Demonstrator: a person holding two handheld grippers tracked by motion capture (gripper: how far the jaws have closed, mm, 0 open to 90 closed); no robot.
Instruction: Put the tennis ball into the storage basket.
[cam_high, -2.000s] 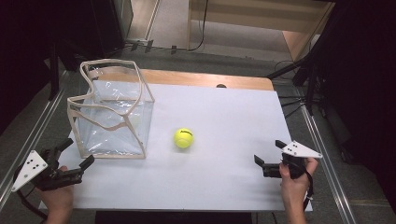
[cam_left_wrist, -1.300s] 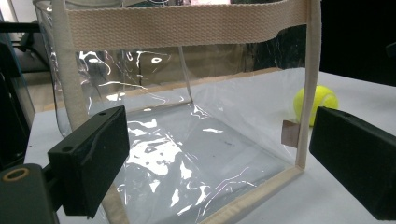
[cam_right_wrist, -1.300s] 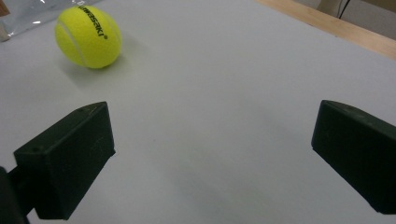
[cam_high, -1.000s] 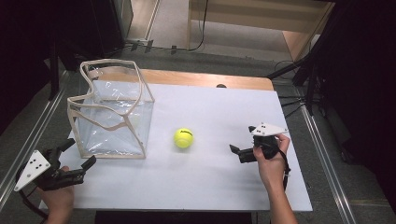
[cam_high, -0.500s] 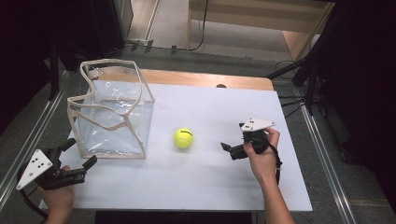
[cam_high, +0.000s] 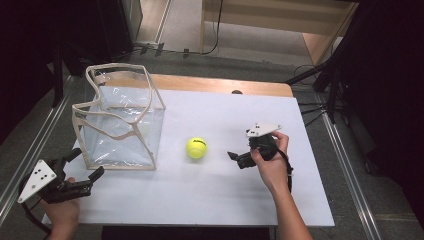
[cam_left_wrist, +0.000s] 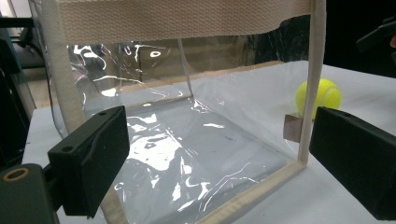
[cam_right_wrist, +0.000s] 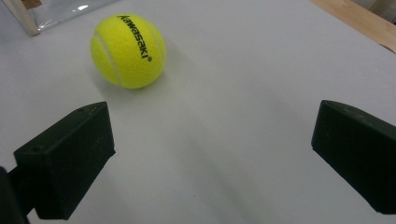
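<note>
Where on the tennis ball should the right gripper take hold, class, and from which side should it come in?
Across its widest middle, coming from the right gripper side. The tennis ball is round, so a hold off-centre would likely slip; it lies free on the white table, apart from the clear bag, and the open jaws already face it.

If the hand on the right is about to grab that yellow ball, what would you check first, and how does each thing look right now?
1. Right gripper open wide enough for the ball: ok, its fingers stand far apart.
2. Tennis ball lying free on the table, touching nothing else: ok.
3. Ball lined up between the fingers: not ok, it sits ahead and off toward one finger.
4. Path to the ball clear: ok, only bare table lies between.
5. Clear bag standing open at the top: ok.
6. Left gripper out of the way: ok, it is open by the bag's near corner, holding nothing.
</note>
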